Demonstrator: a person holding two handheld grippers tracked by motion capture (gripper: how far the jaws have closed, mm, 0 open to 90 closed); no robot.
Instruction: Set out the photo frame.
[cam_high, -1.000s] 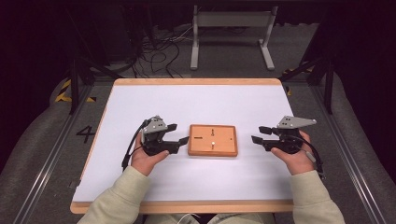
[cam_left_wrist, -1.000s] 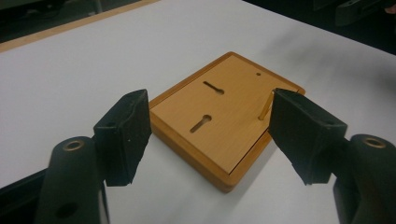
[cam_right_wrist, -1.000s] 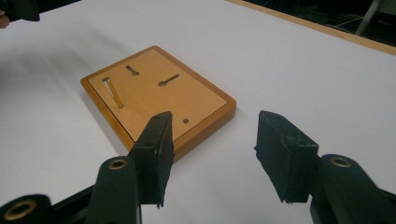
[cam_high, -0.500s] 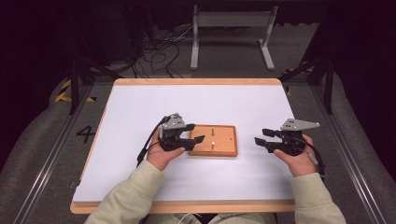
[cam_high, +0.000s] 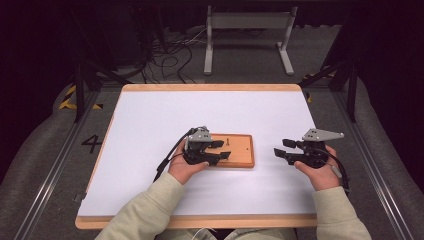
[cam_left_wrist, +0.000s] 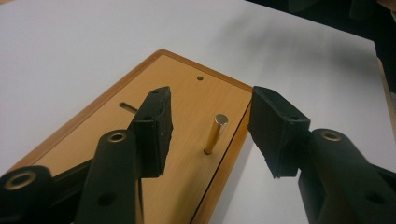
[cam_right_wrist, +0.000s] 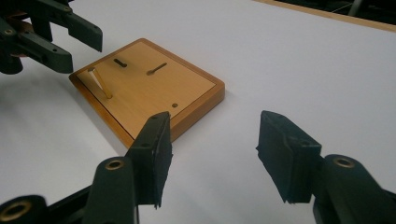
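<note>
An orange-brown wooden board (cam_high: 242, 152) lies flat in the middle of the white table top (cam_high: 150, 125). A short brass peg (cam_left_wrist: 215, 133) stands a little tilted in a hole near the board's edge, also in the right gripper view (cam_right_wrist: 100, 83). My left gripper (cam_high: 226, 149) reaches over the board's left part. Its jaws have just been closing and stand either side of the peg (cam_left_wrist: 210, 112) with a gap on each side. My right gripper (cam_high: 281, 150) hovers right of the board, open, with bare table between its jaws (cam_right_wrist: 212, 140).
The board has two slots (cam_right_wrist: 156, 69) and a small hole (cam_right_wrist: 174, 105). A wooden rim (cam_high: 200, 221) edges the table. Cables (cam_high: 170, 55) and a metal stand (cam_high: 247, 30) lie on the floor beyond the far edge.
My left gripper has moved right from beside the board to over it, and its jaws have narrowed around the peg. The right gripper has stayed in place.
</note>
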